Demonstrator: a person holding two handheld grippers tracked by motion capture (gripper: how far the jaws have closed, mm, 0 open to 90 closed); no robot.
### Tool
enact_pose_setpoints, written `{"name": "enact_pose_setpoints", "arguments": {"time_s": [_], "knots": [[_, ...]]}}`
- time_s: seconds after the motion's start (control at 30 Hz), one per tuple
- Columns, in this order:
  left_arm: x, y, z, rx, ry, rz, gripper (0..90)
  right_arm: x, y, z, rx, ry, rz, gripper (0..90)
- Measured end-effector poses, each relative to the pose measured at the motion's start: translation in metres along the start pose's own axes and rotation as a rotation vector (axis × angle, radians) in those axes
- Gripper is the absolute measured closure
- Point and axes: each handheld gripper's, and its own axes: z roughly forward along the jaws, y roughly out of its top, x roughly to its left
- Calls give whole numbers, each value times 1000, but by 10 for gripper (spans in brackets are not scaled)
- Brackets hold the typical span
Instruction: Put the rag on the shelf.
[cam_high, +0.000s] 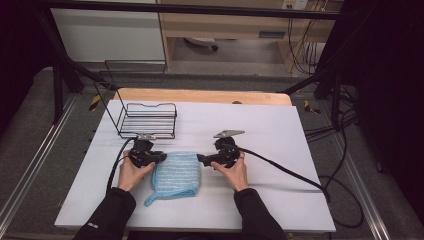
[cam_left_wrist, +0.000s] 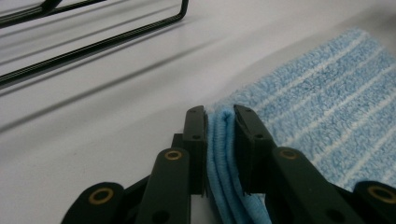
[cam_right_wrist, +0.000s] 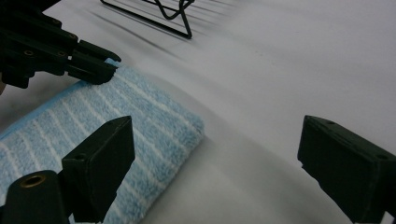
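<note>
Rack (cam_high: 148, 120) just behind folded towel (cam_high: 176, 175)

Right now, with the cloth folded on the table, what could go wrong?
The left gripper pinches only the folded edge of the blue cloth; a pull might unfold it or slip off. The right gripper is open beside the cloth's corner and could close on nothing. The wire basket stands close behind and might be bumped.
</note>
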Motion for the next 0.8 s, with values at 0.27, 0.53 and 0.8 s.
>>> {"name": "enact_pose_setpoints", "arguments": {"time_s": [0.27,0.53,0.8], "knots": [[0,0,0,-2,-3,3,754,5,3,30,58,-1,12,322],[1,-1,0,-4,-6,6,753,4,0,35,87,26,26,502],[3,-1,0,-8,-18,10,753,5,0,37,116,81,84,699]]}}
